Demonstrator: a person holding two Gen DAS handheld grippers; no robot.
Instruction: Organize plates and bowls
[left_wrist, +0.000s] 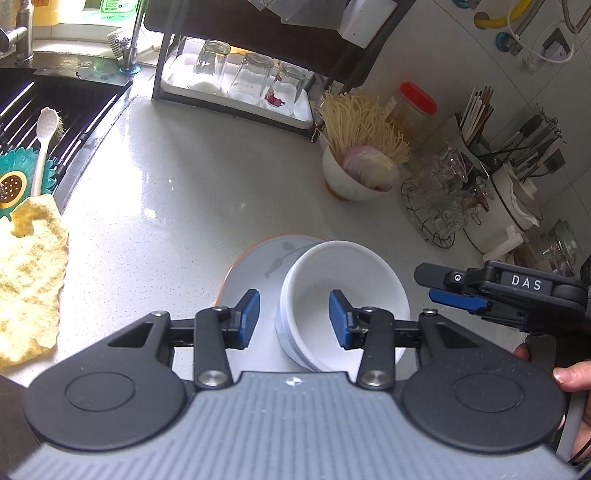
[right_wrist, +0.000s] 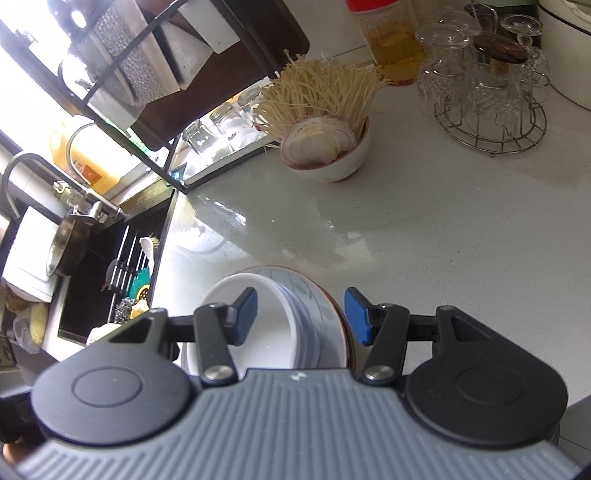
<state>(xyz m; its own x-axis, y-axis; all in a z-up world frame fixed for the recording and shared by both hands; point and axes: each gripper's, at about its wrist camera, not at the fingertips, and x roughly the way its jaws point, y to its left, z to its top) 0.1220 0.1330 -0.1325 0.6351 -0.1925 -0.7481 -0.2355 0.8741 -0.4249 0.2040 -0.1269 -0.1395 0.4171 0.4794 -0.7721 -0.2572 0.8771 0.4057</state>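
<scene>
A stack of white bowls (left_wrist: 343, 295) sits on a grey-printed plate with an orange rim (left_wrist: 258, 266) on the pale counter. My left gripper (left_wrist: 295, 319) hovers open over the stack's left wall, one blue pad outside it and one above the bowl's hollow, neither pressing. My right gripper (left_wrist: 441, 288) shows at the right edge, held by a hand (left_wrist: 569, 373). In the right wrist view the right gripper (right_wrist: 301, 315) is open astride the right wall of the bowls (right_wrist: 266, 332), with the rimmed plate (right_wrist: 328, 306) beneath.
A bowl of noodles and sliced onion (left_wrist: 356, 173) stands behind the stack. A wire stand of glasses (left_wrist: 436, 206) and a utensil holder (left_wrist: 517, 192) are at the right. A rack with upturned glasses (left_wrist: 236, 85) sits at the back, the sink (left_wrist: 55, 110) and a yellow cloth (left_wrist: 29, 280) at the left.
</scene>
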